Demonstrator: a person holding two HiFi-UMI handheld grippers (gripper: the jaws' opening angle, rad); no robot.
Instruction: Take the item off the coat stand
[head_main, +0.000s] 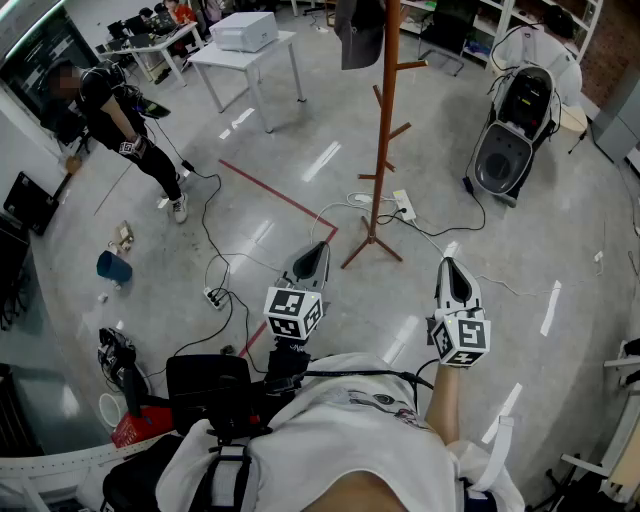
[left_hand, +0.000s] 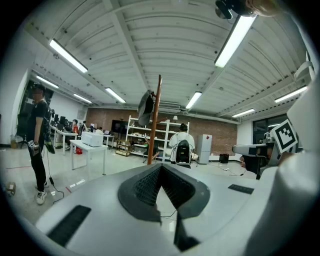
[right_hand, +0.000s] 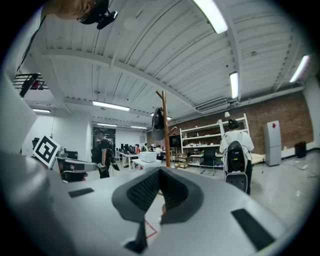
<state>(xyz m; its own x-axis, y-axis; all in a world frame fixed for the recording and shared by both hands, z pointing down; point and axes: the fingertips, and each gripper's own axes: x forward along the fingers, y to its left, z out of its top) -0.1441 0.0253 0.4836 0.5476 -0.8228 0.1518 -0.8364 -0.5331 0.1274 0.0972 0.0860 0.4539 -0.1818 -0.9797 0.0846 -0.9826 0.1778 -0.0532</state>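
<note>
Facing a brown wooden coat stand (head_main: 385, 130) with both grippers clenched and empty.

Hanging from the top of the stand is a dark grey fabric item (head_main: 358, 30), its exact kind hard to tell; it sits high on the pole, well apart from both tools. The left gripper (head_main: 314, 250) is held low over the glossy grey floor (head_main: 300, 170), its jaws pressed together with nothing between them. The right gripper (head_main: 451, 266) is beside it, jaws likewise closed on nothing. Both point toward the stand's splayed feet, which rest by a white power strip (head_main: 404, 205). A red tape line (head_main: 275, 195) crosses the floor to the left. Farther off stand a white rectangular table (head_main: 245, 55) and a person in black clothing (head_main: 125, 120).
</note>
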